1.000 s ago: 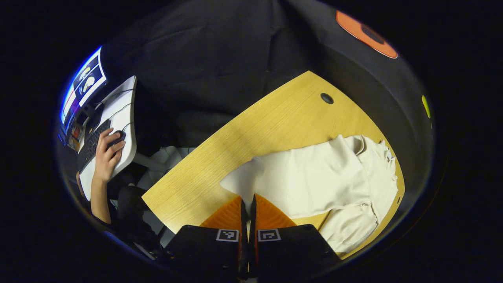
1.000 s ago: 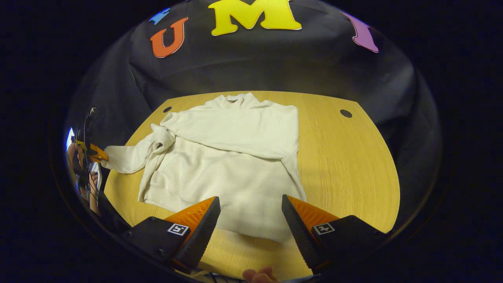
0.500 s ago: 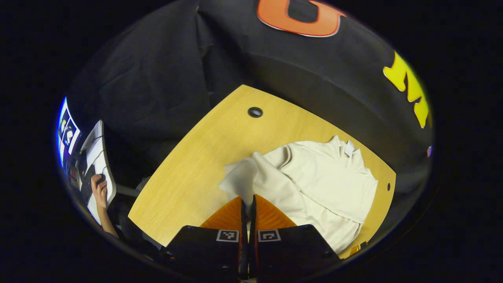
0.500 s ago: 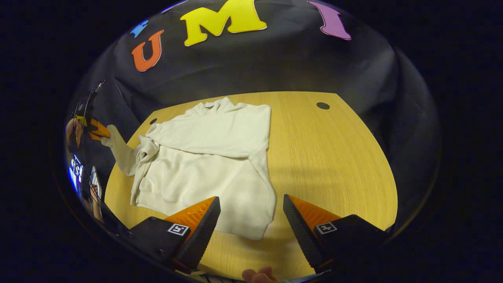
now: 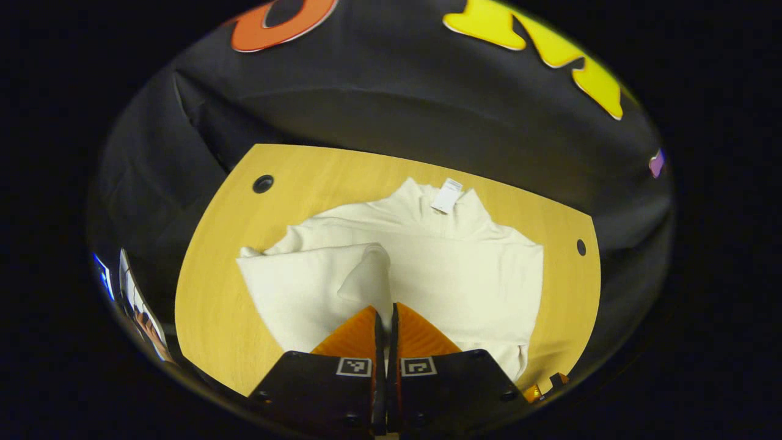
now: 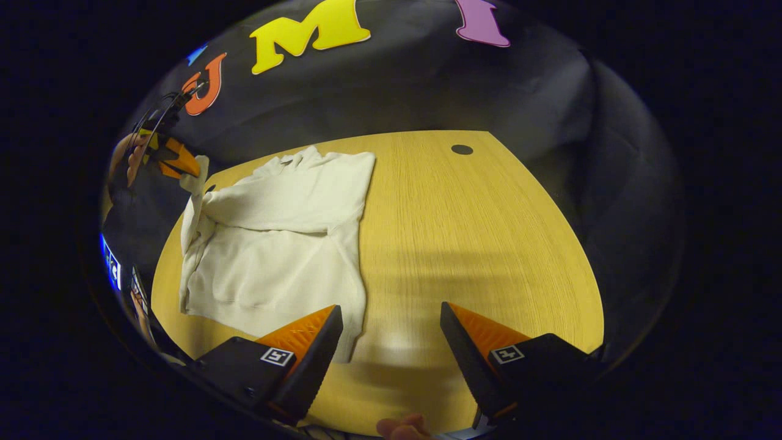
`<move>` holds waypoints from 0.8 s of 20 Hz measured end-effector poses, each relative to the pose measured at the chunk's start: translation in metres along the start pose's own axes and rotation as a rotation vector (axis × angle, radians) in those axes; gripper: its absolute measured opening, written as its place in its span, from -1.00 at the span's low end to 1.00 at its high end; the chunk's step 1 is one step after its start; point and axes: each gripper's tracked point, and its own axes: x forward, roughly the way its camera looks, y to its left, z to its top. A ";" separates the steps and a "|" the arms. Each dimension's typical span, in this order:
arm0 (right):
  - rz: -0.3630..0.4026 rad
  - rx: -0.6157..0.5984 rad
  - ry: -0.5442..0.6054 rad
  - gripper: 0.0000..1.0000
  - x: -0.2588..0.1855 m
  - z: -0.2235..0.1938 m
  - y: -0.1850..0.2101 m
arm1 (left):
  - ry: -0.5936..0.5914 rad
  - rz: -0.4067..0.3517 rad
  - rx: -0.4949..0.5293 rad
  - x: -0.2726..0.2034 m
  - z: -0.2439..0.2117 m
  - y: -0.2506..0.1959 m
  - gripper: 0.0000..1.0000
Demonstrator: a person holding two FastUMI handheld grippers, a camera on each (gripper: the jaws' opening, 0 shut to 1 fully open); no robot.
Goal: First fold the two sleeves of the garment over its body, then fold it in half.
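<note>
A cream long-sleeved garment (image 5: 464, 275) lies flat on the wooden table (image 5: 208, 293), collar towards the booth wall. One sleeve lies folded across its chest (image 6: 287, 205). My left gripper (image 5: 385, 318) is shut on the cuff of the other sleeve (image 5: 369, 278), held up above the garment's body. In the right gripper view that left gripper (image 6: 177, 164) hangs at the garment's (image 6: 269, 269) far left side, the sleeve trailing down from it. My right gripper (image 6: 391, 336) stands open over bare table just right of the garment's hem, nothing between its fingers.
The table (image 6: 476, 244) has a round cable hole (image 6: 462, 149) near the far right corner and another (image 5: 263, 183) at the far left. Black cloth walls surround it. A desk with a screen (image 5: 104, 278) sits beyond the table's left edge.
My left gripper has carried the sleeve cuff up and inward, from beside the table to above the garment's body. My right gripper has drifted right, off the hem onto bare table, still open.
</note>
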 end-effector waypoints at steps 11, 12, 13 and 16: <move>-0.009 0.065 0.066 1.00 0.010 -0.023 -0.032 | 0.036 -0.177 0.220 0.052 0.029 -0.181 -0.93; -0.011 0.064 0.074 1.00 0.013 -0.025 -0.033 | 0.045 -0.178 0.224 0.057 0.032 -0.189 -0.93; -0.014 0.063 0.085 1.00 0.013 -0.028 -0.035 | 0.051 -0.165 0.229 0.062 0.036 -0.192 -0.92; -0.012 0.063 0.098 1.00 0.018 -0.029 -0.036 | 0.055 -0.184 0.204 0.075 0.028 -0.205 -0.84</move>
